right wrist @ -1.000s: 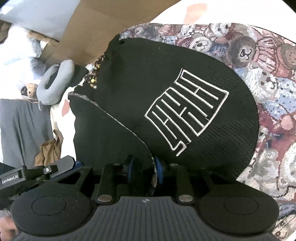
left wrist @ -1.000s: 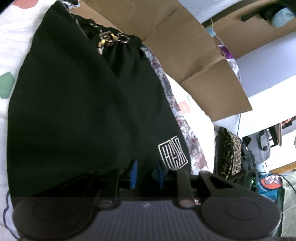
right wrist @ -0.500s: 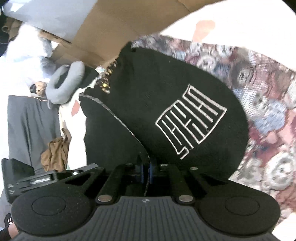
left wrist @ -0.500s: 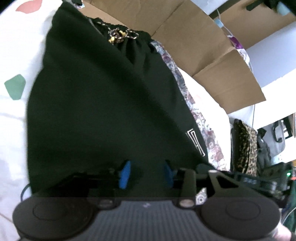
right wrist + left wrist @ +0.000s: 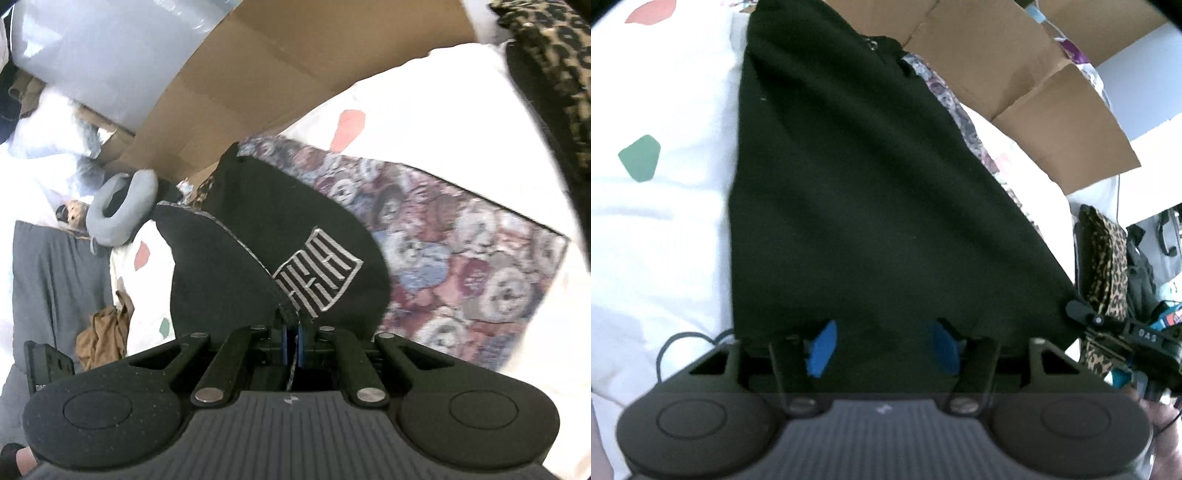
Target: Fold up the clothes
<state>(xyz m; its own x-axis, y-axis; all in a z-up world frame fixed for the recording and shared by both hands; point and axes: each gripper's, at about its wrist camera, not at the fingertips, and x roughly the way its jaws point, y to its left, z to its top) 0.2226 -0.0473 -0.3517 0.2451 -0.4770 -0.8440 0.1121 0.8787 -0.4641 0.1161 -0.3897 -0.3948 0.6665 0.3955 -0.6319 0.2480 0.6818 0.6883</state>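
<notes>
- Black garment spread on white sheet, overlapping bear-print cloth.
- Left gripper: jaws just been opening, apart over garment's near edge, nothing pinched.
- Right gripper: jaws clamped on garment's hem beside embroidered logo.

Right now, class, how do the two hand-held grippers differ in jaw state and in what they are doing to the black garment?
The left hand-held gripper has its blue pads spread apart above the black garment, having just been opening; it grips nothing. The right hand-held gripper is shut on the black garment's hem, lifting that edge beside the white logo. Both have blue pads and point down at the same garment.
</notes>
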